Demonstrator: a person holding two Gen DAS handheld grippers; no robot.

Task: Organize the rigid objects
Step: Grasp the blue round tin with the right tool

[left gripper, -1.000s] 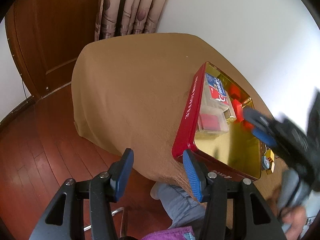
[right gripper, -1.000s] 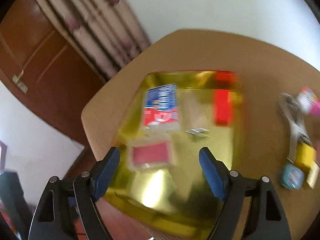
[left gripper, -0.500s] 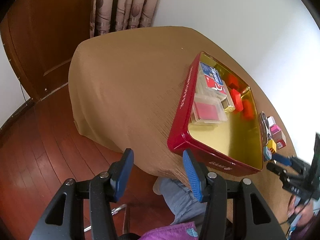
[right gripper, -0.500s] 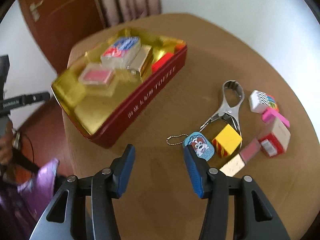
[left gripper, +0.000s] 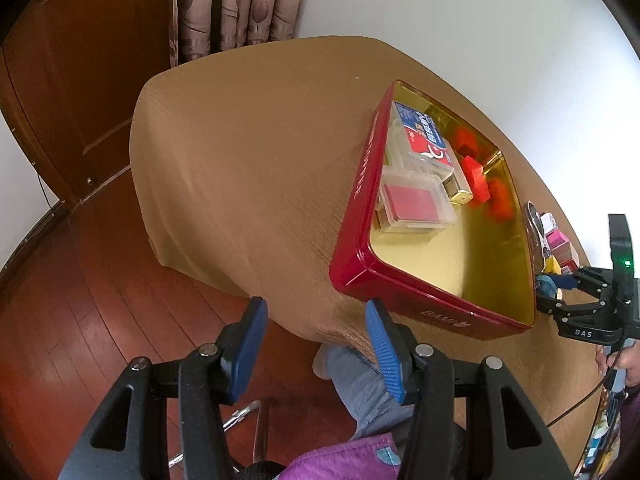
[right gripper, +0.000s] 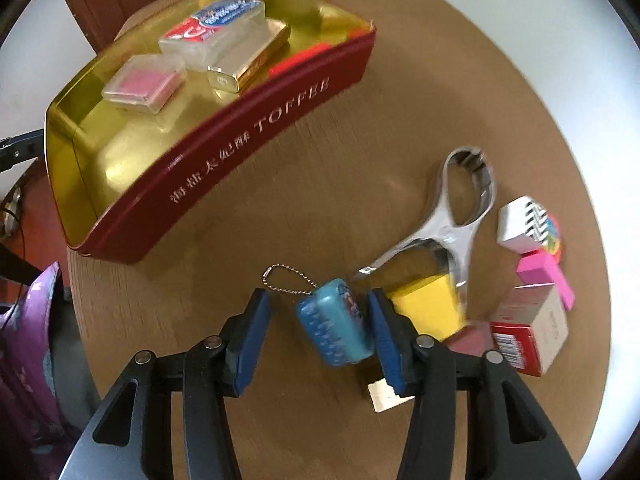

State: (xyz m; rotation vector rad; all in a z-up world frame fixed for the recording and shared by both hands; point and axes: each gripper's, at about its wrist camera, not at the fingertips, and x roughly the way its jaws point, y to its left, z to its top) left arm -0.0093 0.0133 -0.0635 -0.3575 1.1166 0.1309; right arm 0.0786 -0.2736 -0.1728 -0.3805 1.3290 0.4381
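Note:
A red toffee tin (right gripper: 240, 140) with a gold inside stands on the round brown table (right gripper: 360, 120). It holds a clear case with a pink pad (right gripper: 144, 82), a clear box with a blue and red label (right gripper: 216, 28), a gold bar (right gripper: 252, 64) and red blocks (right gripper: 300, 62). My right gripper (right gripper: 318, 304) points down over a blue keychain charm (right gripper: 334, 328). Its jaws are closing with the charm between them, the right pad against it and a gap on the left. My left gripper (left gripper: 316, 312) hangs open at the table's near edge beside the tin (left gripper: 360, 200), with nothing between its fingers.
Loose items lie right of the charm: a metal clipper (right gripper: 452, 220), a yellow block (right gripper: 428, 308), a red and white box (right gripper: 528, 328), a pink eraser (right gripper: 544, 276) and a white box (right gripper: 520, 224). A person's grey trouser leg (left gripper: 360, 384) shows under the table edge.
My right gripper swung from above the tin over to the loose items, sank towards the table and narrowed its jaws around the blue charm. The left gripper stayed put.

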